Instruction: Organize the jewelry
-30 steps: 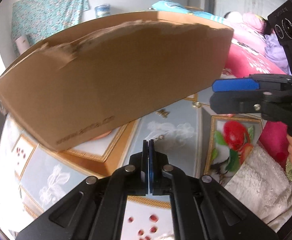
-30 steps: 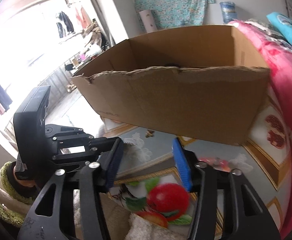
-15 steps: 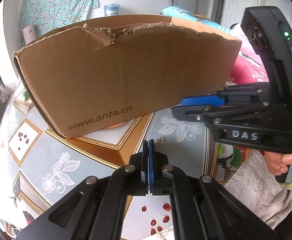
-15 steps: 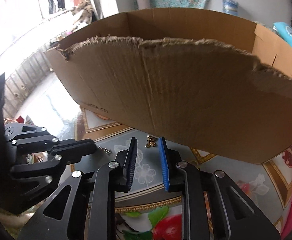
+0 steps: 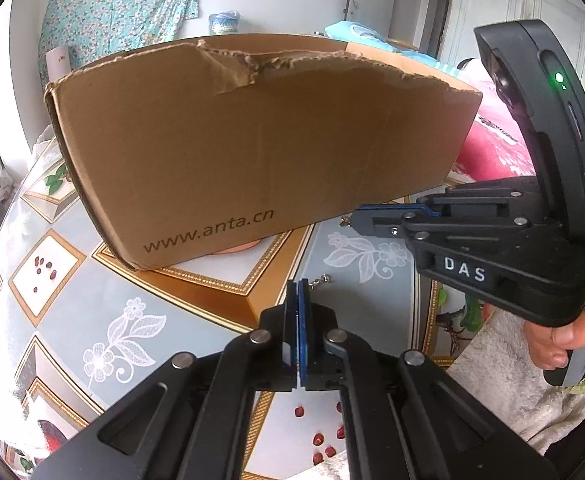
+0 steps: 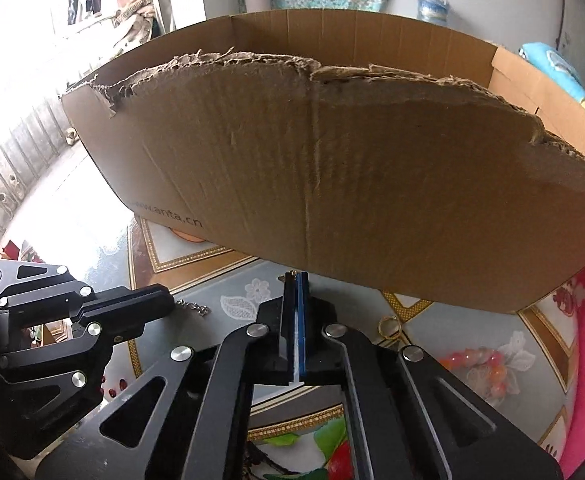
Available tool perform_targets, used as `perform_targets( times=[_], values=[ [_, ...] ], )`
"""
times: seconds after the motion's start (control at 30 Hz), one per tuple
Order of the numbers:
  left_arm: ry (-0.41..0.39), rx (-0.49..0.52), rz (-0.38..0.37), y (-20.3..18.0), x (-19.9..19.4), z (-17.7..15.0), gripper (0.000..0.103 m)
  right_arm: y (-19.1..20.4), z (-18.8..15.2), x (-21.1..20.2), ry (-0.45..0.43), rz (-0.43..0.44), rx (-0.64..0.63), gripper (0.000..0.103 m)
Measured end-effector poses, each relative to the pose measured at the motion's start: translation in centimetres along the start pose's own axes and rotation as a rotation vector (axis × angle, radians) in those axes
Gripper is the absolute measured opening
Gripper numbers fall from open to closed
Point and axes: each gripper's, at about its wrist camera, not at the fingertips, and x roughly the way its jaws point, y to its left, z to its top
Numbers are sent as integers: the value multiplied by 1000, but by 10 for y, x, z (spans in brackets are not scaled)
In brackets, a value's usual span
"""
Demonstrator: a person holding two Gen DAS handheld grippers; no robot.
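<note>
I note 2 hand-held units over the patterned floral tabletop (image 5: 140, 320), both facing the large brown cardboard box (image 5: 252, 152) that stands toward the far edge.

Right gripper (image 6: 296, 280): jaws fully closed. A small gold charm (image 6: 291, 276) sits at the very tips and appears pinched between them. The unit is held low and roughly level, with its tips close to the foot of the box's near wall.

Left gripper (image 5: 297, 286): jaws also closed. A short silver chain (image 5: 321, 280) lies on the tabletop touching or just beside its tips; I cannot tell whether it is caught. This unit sits further back from the box.

Governing relation: the box lies directly ahead of the right gripper, its long axis running across the line of approach, and its torn upper rim stands well above the tips. In my judgement the charm must be raised over that rim before release. The right hand is nearer.

Outstanding on the tabletop, toward the right edge: 1 gold ring (image 6: 388, 326) and 1 pink-and-orange bead bracelet (image 6: 474, 364).
</note>
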Motion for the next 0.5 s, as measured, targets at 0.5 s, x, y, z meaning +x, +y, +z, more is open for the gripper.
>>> perform_targets(
  times=[0.5],
  values=[
    [-16,-11,-11,5,-3,-4,0,-11,-5,-20,11,107,34,1]
  ],
)
